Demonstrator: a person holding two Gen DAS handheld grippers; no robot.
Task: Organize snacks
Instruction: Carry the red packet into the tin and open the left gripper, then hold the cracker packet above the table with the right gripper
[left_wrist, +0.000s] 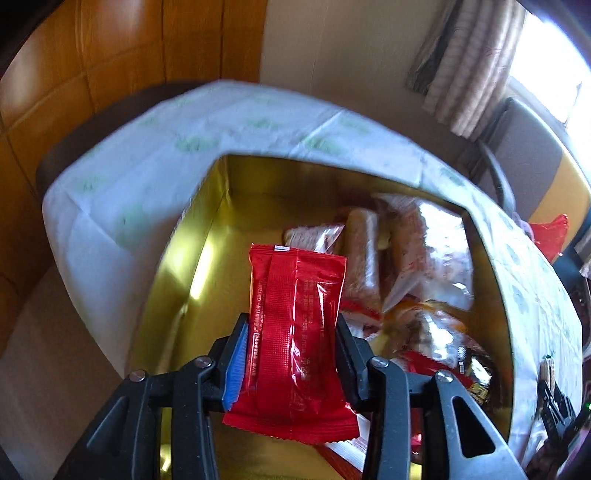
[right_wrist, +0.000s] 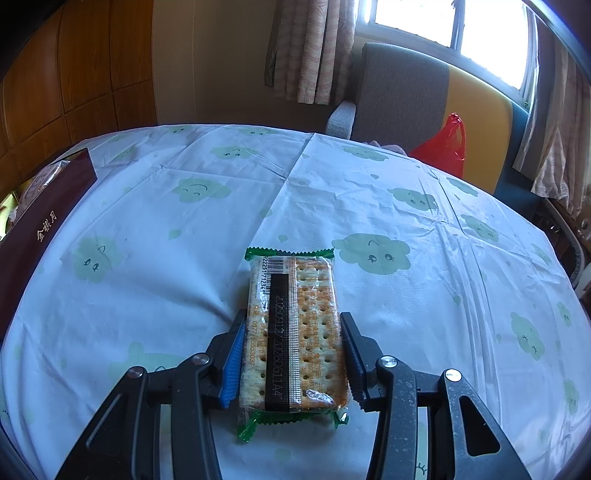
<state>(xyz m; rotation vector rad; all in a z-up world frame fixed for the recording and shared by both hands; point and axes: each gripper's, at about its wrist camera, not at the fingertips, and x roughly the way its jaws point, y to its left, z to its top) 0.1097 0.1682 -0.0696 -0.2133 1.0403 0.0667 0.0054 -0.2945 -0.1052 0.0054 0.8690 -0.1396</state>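
A left tool (left_wrist: 290, 334) holds a red foil snack packet (left_wrist: 293, 339) between its fingers, pads against both long sides, above an open gold-lined box (left_wrist: 221, 236). Clear-wrapped snack bars (left_wrist: 391, 258) and other packets lie piled in the box's right half; its left half shows bare gold floor. The box sits on a table (left_wrist: 166, 155) under a white cloth with pale green prints. A curtain (left_wrist: 469, 62) hangs at far right.

At your 12 o'clock: cloud-print tablecloth (right_wrist: 207, 206). Grey-yellow chair (right_wrist: 424, 99) and red plastic bag (right_wrist: 445, 146) at 1, curtain (right_wrist: 314, 48) and window (right_wrist: 454, 26) behind, wood panelling (right_wrist: 74, 66) at 10.
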